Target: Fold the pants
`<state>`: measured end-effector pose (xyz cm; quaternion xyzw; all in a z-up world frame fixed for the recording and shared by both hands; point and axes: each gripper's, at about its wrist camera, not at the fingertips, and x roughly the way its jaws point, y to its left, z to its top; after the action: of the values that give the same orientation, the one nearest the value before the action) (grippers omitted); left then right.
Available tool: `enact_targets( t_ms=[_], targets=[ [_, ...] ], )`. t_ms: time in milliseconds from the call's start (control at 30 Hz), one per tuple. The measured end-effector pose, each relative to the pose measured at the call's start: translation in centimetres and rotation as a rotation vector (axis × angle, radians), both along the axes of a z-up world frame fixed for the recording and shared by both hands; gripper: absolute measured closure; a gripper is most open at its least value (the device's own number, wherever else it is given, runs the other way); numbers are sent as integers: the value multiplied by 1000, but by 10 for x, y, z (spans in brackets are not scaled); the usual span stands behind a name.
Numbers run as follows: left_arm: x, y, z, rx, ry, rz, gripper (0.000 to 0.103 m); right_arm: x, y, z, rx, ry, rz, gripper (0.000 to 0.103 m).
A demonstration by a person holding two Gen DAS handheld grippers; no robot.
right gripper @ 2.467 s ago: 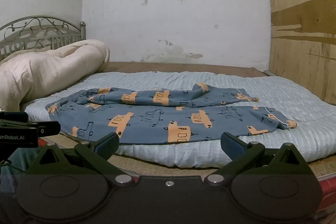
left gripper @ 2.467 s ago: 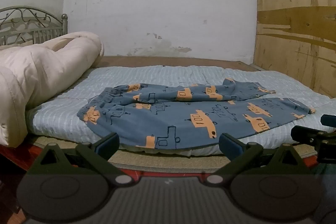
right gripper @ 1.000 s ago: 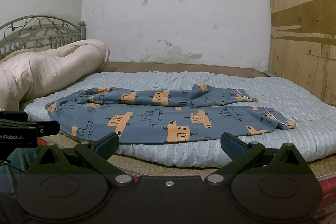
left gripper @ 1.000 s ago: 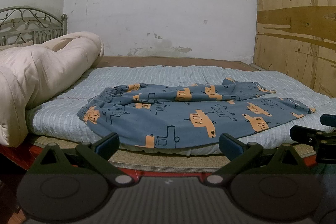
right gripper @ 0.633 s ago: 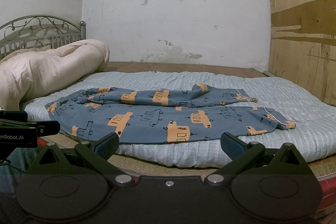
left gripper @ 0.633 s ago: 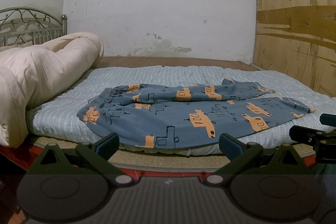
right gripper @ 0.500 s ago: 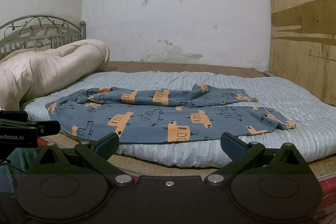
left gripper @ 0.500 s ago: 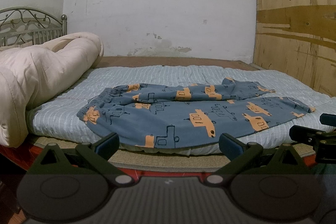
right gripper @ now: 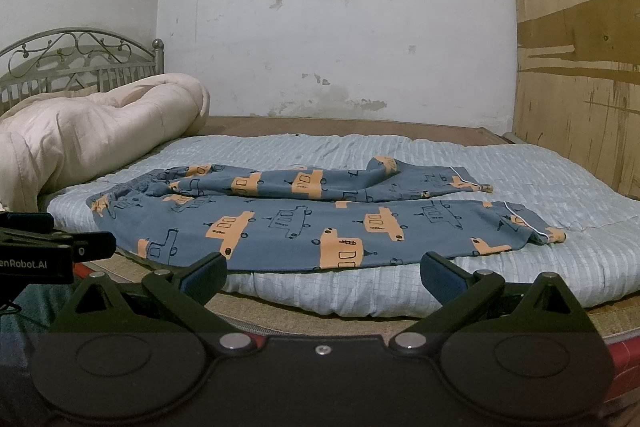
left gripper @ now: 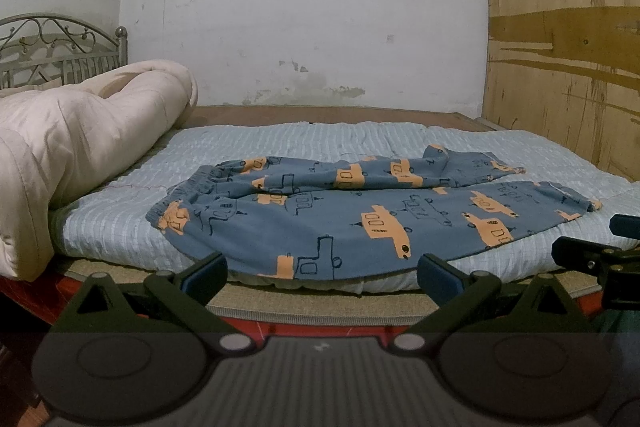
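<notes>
A: Where are the pants?

B: Spread on the blue mattress pad of the bed, near its front edge, waistband to the left, legs running right. The far leg is twisted and bunched partway along.

A: And the grippers?

B: The left gripper has its fingers wide apart and holds nothing; it hangs in front of the bed, short of the cloth. The right gripper is the same, spread and empty.

A: What could go wrong?

B: I'd guess the twisted leg. If it's folded over as it lies, the crease gets trapped and the stack comes out lumpy. Also, the near hem lies right along the pad's front edge, so a careless pull could drag the pants off. And a deep pinch might catch the pad too.

A: The rolled quilt?

B: Well apart, at the left.
</notes>
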<state>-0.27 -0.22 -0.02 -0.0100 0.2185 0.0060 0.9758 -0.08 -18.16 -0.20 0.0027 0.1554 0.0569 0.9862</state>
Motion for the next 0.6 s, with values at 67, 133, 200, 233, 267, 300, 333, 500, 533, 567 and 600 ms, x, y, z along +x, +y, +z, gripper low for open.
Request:
enact_targets(
  t_ms=[67, 133, 200, 233, 267, 300, 333, 500, 533, 567, 600],
  targets=[
    [1, 0, -1, 2, 3, -1, 1, 0, 0, 0, 0, 0, 0, 1],
    [1, 0, -2, 2, 5, -3, 1, 0, 0, 0, 0, 1, 0, 1],
    [1, 1, -2, 4, 7, -4, 1, 0, 0, -1, 0, 2, 0, 1],
    [1, 1, -2, 5, 8, -3, 1, 0, 0, -1, 0, 2, 0, 1],
    [1, 1, -2, 5, 9, -3, 1, 0, 0, 1, 0, 2, 1, 1],
    [1, 1, -2, 5, 9, -2, 1, 0, -2, -2, 1, 2, 1, 1],
    [1, 1, -3, 5, 10, -2, 0, -1, -3, -2, 1, 3, 1, 1],
    [6, 1, -4, 6, 39, 2, 1, 2, -2, 1, 1, 3, 2, 1],
    [8, 2, -4, 4, 48, 1, 1, 2, -1, 1, 0, 4, 2, 1],
    [9, 2, -5, 3, 54, 1, 1, 2, -1, -1, 0, 6, 7, 1],
    [11, 2, -5, 2, 63, -1, 1, 5, 0, -2, 1, 10, 15, 1]
  ],
)
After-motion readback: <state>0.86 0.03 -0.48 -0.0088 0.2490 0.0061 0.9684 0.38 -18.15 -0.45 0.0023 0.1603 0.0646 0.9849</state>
